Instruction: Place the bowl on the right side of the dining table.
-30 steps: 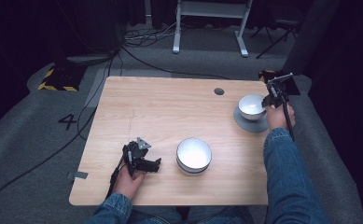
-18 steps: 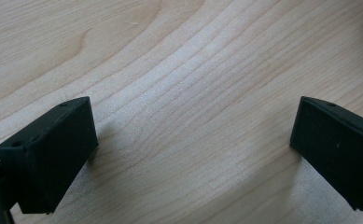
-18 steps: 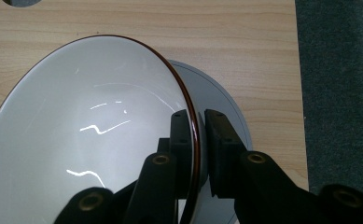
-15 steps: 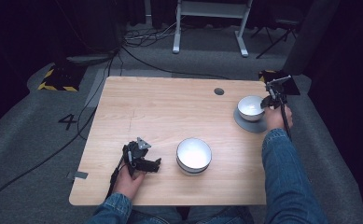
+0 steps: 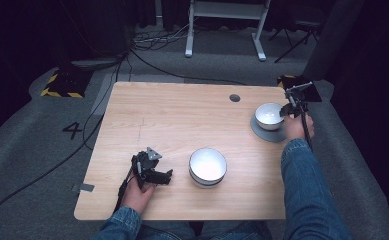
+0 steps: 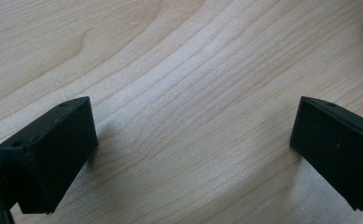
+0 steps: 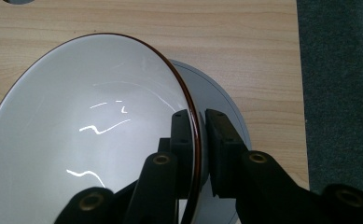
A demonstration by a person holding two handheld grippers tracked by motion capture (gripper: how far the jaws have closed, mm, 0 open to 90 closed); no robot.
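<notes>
At the table's right edge, a white bowl with a dark rim point(image 5: 268, 114) point(image 7: 100, 130) stands tilted over a grey round plate point(image 5: 265, 133) point(image 7: 209, 93). My right gripper point(image 5: 287, 111) point(image 7: 197, 122) is shut on that bowl's rim, one jaw inside the bowl and one outside. A second white bowl point(image 5: 208, 164) sits on the wooden table point(image 5: 172, 115) near the front middle. To the left of it, my left gripper point(image 5: 166, 176) point(image 6: 193, 116) rests low over the bare wood, open, with nothing between its jaws.
A small round hole point(image 5: 234, 98) lies in the tabletop at the back right. Grey carpet point(image 7: 342, 70) begins just past the table's right edge. Cables and a white stand's legs point(image 5: 222, 30) lie on the floor behind the table.
</notes>
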